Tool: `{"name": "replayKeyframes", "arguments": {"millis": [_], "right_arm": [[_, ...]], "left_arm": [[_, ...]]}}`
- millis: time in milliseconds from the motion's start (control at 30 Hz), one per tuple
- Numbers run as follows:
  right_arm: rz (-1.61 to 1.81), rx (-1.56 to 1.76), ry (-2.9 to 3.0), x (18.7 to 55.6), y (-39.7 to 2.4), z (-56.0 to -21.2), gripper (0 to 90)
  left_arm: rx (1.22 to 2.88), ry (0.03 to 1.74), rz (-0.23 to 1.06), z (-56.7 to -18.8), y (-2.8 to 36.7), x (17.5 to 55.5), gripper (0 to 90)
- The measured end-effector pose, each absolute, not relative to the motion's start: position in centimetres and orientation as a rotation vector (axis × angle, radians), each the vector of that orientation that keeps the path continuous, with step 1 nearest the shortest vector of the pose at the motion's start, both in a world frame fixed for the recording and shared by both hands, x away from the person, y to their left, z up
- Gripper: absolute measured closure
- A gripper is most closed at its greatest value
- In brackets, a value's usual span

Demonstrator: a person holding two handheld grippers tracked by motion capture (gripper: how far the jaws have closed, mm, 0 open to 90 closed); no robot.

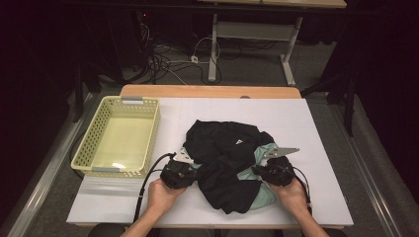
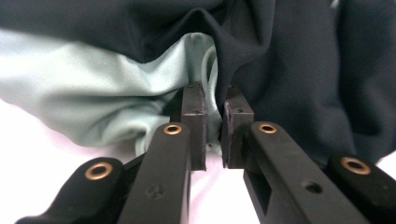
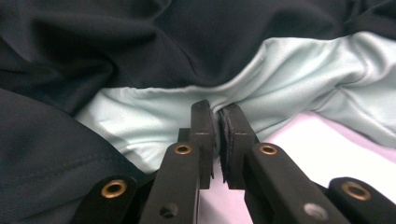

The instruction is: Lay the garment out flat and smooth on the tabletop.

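A crumpled garment, black with pale mint-green panels, lies in a heap on the white table top. My left gripper is at the heap's left edge, its jaws nearly closed and pinching a fold of the mint fabric where it meets the black cloth. At the heap's right edge my right gripper is shut on a fold of the mint fabric, with black cloth bunched above and to the left of it.
A pale yellow perforated basket stands on the table's left side, close to my left hand. Bare white table top shows behind and to the right of the garment. Beyond the table are cables and a desk frame on the floor.
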State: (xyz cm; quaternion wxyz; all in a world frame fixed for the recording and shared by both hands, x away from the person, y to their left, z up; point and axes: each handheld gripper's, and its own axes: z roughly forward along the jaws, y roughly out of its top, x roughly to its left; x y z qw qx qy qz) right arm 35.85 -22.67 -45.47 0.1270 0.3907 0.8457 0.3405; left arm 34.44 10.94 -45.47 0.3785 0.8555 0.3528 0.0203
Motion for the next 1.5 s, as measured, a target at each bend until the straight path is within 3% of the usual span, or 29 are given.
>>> {"name": "replayKeyframes", "arguments": {"millis": [233,433,667,933,1167,1333,1400,1500], "right_arm": [[0.984,1.179,2.353,36.7,-24.5,-44.2,86.3],[0.972,1.233,2.313,38.1,-25.0,-44.4,85.3],[0.992,1.22,2.341,36.4,-24.9,-44.4,70.6],[1.008,1.199,2.449,33.8,-24.7,-45.5,69.9],[1.023,1.113,2.541,32.0,-22.1,-45.9,68.4],[1.077,1.032,2.572,30.5,-21.0,-45.7,65.5],[1.128,1.026,2.556,30.4,-21.3,-45.2,64.5],[1.138,1.073,2.476,31.0,-22.4,-44.6,64.5]], "left_arm": [[2.111,0.917,0.156,-42.9,12.6,35.1,81.3],[2.135,0.948,0.178,-43.7,11.7,36.5,79.8],[2.141,0.957,0.184,-44.1,12.1,34.4,58.0],[2.152,0.923,0.118,-44.7,11.9,31.0,49.9],[2.188,0.914,0.079,-46.1,9.1,31.8,40.9],[2.239,0.889,0.073,-47.1,7.6,32.0,41.4],[2.249,0.873,0.092,-47.2,7.3,32.0,45.6],[2.269,0.848,0.079,-47.2,7.5,32.2,68.6]]}}
